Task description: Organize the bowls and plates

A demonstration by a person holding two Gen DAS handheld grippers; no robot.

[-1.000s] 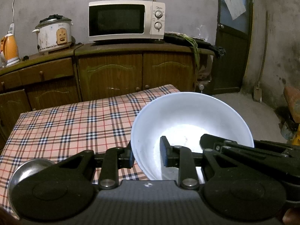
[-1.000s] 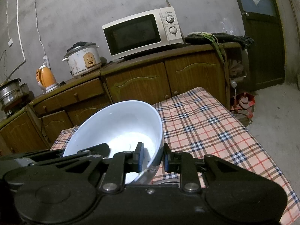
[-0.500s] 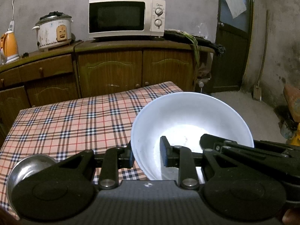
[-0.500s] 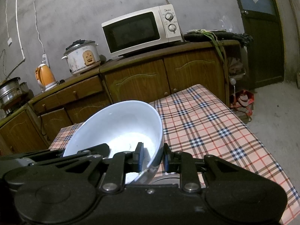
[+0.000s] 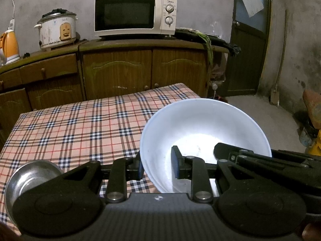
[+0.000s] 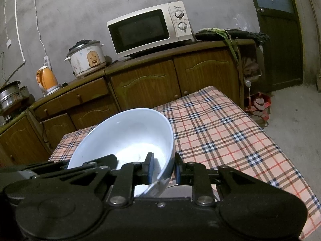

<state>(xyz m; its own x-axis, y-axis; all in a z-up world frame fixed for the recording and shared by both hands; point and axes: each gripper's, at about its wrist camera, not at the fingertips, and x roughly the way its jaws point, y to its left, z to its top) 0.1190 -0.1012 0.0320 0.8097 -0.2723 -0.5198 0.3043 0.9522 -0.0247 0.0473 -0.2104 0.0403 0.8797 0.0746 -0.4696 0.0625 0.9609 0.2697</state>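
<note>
Low in the frame, the left gripper point(image 5: 157, 166) and right gripper point(image 6: 162, 167) each clamp opposite rims of the white bowl point(image 5: 202, 138) above the plaid tablecloth point(image 5: 80, 124)

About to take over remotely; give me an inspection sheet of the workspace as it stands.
Surface: table with plaid cloth.
Job's things: white bowl, its rim gripped on opposite sides; steel bowl at near left.
Clutter: nothing seen on the cloth.
Grippers: left gripper and right gripper each clamp the white bowl's wall, one finger inside, one outside.
Cables: white cords run down the wall.
Surroundings: microwave, rice cooker, orange kettle, wooden cabinets, door.
</note>
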